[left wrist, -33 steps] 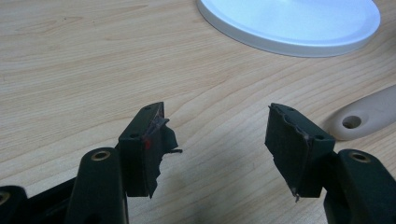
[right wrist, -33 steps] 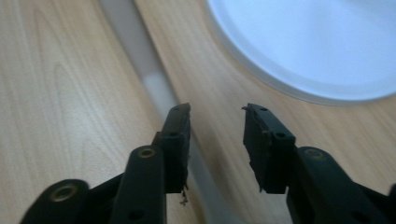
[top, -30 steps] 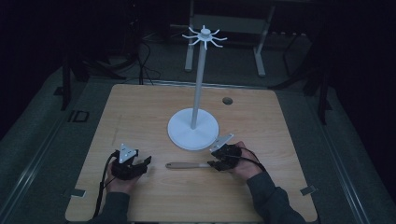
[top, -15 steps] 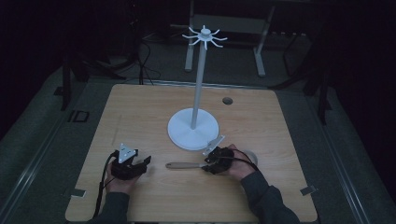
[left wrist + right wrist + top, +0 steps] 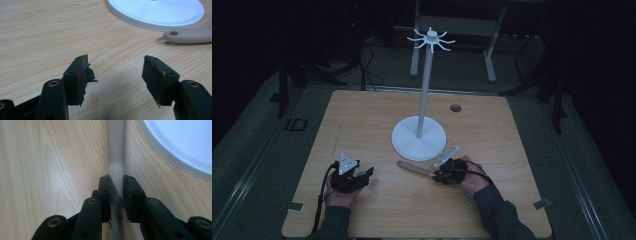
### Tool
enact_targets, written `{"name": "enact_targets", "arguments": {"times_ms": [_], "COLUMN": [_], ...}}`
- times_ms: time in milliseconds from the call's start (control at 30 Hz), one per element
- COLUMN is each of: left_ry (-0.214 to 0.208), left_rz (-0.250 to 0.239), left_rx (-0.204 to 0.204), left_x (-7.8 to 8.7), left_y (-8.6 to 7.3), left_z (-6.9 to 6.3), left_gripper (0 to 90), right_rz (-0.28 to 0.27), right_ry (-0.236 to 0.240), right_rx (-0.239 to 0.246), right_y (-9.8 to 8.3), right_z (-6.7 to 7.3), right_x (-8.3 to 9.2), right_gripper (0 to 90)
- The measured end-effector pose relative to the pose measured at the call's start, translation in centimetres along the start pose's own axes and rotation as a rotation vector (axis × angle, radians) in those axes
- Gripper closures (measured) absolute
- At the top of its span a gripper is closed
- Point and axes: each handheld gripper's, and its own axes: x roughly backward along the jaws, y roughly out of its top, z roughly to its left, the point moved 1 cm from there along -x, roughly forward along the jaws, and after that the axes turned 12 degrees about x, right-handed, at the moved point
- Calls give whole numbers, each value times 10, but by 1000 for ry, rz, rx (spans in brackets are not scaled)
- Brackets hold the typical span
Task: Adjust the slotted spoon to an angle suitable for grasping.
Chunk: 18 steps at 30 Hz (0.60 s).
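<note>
The white stand (image 5: pixel 418 141) is sitting just beyond the pale, slim utensil (image 5: pixel 413 168) lying flat on the counter (image 5: pixel 362 125). Your right tool (image 5: pixel 443 174) has just been closing and is gripping its handle; your left tool (image 5: pixel 362 176) is gaping wide, holding nothing.

**Inspector:** Left side?

**Assistant:** Left tongs (image 5: pixel 368 172) rest low near the front of the desk (image 5: pixel 377 210), held in the left hand (image 5: pixel 339 192), forearm entering from the bottom edge. Jaws stand well apart, nothing between them; the pad covering on both is torn.

**Inspector:** Right side?

**Assistant:** Right tongs (image 5: pixel 438 176) lie low and point left, carried by the right hand (image 5: pixel 472 177), dark sleeve behind. Jaws have just been closing; they now sit nearly together, pads pressing either side of a pale handle (image 5: pixel 116 157).
</note>
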Motion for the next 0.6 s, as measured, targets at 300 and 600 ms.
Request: {"name": "enact_targets", "arguments": {"times_ms": [300,600], "left_ry": [-1,-2], "left_rz": [0,3], "left_rx": [1,-3], "left_x": [0,-1], "left_y": [0,0], "left_z": [0,-1], "left_gripper": [385,385], "right_rz": [-7,67], "right_ry": [-124,-158], "right_rx": [-185,-261], "right_y": [-21,-29], "right_z": [-14,-22], "right_x": [23,21], "right_gripper": [768,758]}}
